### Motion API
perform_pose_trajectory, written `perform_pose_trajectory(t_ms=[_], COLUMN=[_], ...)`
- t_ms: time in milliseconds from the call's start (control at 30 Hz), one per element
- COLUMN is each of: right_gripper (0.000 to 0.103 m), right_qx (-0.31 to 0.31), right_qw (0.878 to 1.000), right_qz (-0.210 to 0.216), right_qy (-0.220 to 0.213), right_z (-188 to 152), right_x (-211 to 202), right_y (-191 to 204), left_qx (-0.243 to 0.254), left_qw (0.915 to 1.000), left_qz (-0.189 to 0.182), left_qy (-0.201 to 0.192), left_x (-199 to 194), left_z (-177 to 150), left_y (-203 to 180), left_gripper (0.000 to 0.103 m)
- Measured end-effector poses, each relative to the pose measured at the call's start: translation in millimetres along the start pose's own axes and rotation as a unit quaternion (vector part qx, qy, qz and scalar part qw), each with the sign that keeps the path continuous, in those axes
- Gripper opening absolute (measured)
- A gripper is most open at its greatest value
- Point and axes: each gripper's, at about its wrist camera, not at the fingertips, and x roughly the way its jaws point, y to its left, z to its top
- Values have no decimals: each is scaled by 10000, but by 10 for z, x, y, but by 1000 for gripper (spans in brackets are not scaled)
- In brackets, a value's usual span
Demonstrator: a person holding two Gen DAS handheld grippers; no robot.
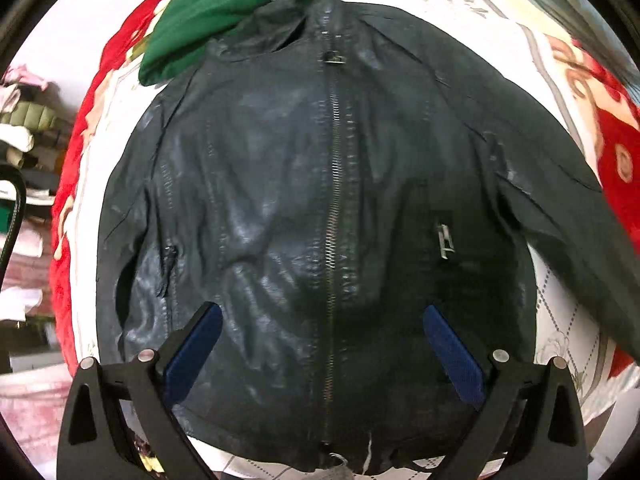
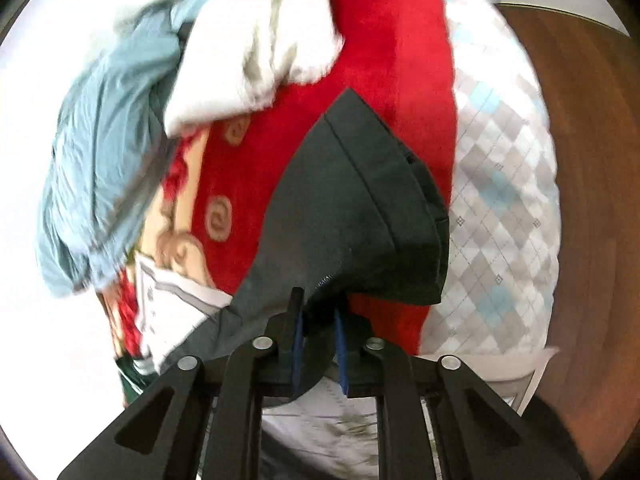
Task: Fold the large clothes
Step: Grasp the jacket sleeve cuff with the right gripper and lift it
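Observation:
A black leather jacket (image 1: 280, 200) lies flat, front up and zipped, on a bed with a red and white blanket (image 1: 84, 120). My left gripper (image 1: 322, 320) is open and hovers over the jacket's lower front, blue pads either side of the zip. One sleeve (image 1: 580, 248) stretches off to the right. In the right wrist view my right gripper (image 2: 318, 320) is shut on the black sleeve's cuff end (image 2: 360, 208) and holds it lifted over the red blanket (image 2: 392, 60).
A green garment with white stripes (image 1: 208, 20) lies by the jacket's collar. A pale blue garment (image 2: 100, 140) and a white fluffy one (image 2: 256, 48) lie on the bed. A diamond-patterned sheet (image 2: 500, 184) edges the bed beside a brown wooden floor (image 2: 592, 160). Clutter is stacked at the left (image 1: 24, 120).

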Motion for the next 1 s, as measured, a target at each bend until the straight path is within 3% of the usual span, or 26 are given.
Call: perform_pose_trajectory(t_ms=[67, 133, 300, 500, 567, 633, 700, 767, 867, 1000], right_gripper=[38, 49, 52, 51, 52, 53, 54, 62, 62, 61], right_qx=[288, 613, 1013, 785, 585, 304, 215, 182, 610, 644], right_qw=[9987, 9964, 9909, 9907, 9921, 9925, 9901, 9909, 9891, 9917], right_qz=[-168, -79, 690, 1094, 1021, 656, 683, 743, 1116, 1071], right_qy=[377, 587, 562, 205, 438, 990, 1207, 1107, 746, 311], right_z=[27, 2, -75, 24, -37, -198, -326, -372, -287, -150], right_x=[221, 391, 520, 331, 320, 511, 641, 694, 670, 629], right_y=[-254, -472, -576, -289, -250, -205, -189, -126, -69, 72], left_qx=[114, 175, 264, 123, 93, 92, 117, 162, 220, 167], left_qw=[9999, 9998, 9996, 9998, 9999, 9999, 9998, 9998, 9997, 9998], left_qz=[-34, -43, 8, 22, 6, -10, -27, -21, 2, 20], left_qy=[59, 103, 106, 141, 107, 106, 129, 109, 53, 99], left_x=[38, 81, 178, 224, 209, 211, 212, 210, 203, 234], left_z=[-43, -55, -79, -51, -35, -31, -29, -28, -35, -35], left_y=[-57, -83, -111, -105, -115, -140, -179, -210, -241, -243], left_gripper=[103, 103, 103, 103, 103, 103, 103, 103, 103, 103])
